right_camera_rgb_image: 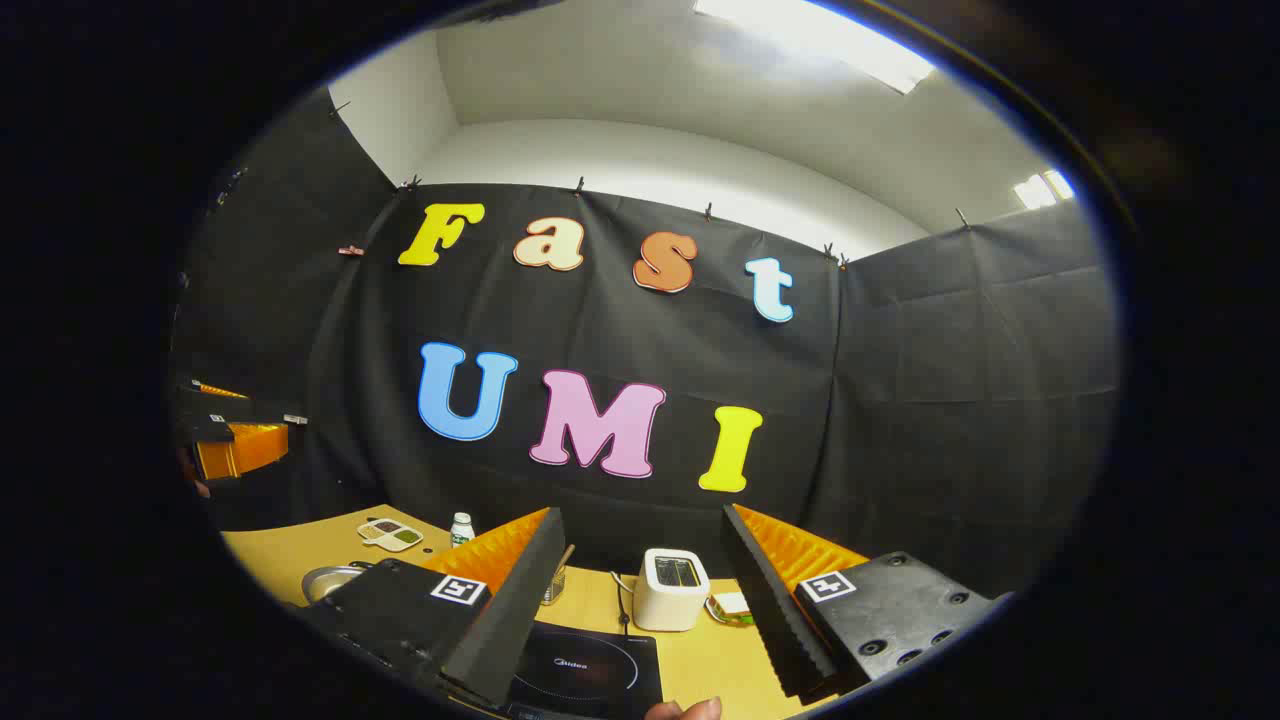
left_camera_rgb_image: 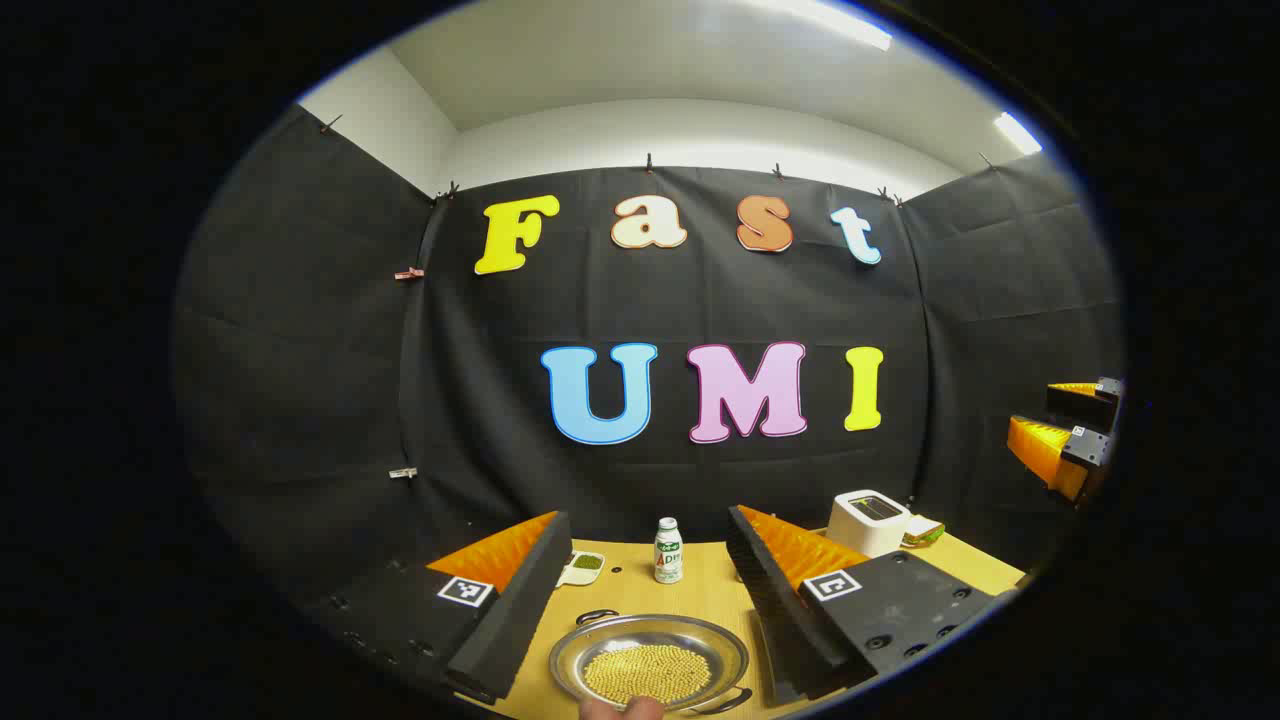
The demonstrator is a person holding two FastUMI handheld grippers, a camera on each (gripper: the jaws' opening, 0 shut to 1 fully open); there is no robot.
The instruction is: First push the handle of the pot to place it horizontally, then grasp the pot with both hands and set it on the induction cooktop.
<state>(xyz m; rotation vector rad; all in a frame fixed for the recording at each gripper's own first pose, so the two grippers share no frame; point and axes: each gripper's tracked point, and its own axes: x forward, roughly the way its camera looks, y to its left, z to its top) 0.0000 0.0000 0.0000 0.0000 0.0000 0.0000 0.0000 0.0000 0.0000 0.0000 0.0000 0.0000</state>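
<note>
Steel pot (left_camera_rgb_image: 650, 662) sits between the gaping left claw (left_camera_rgb_image: 640, 590).

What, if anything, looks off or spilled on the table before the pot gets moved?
Nothing stands out. The pot sits flat on the table, its yellow grains inside with none spilled. The bottle and toaster stand upright, and the induction cooktop lies flat.

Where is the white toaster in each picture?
Left gripper view: the white toaster sits low and right of center, at the far right of the table.
Right gripper view: the toaster stands low in the middle, just behind the black cooktop.
Shared landmark: the small white bottle, which stands to the left of the toaster in both views.
</note>
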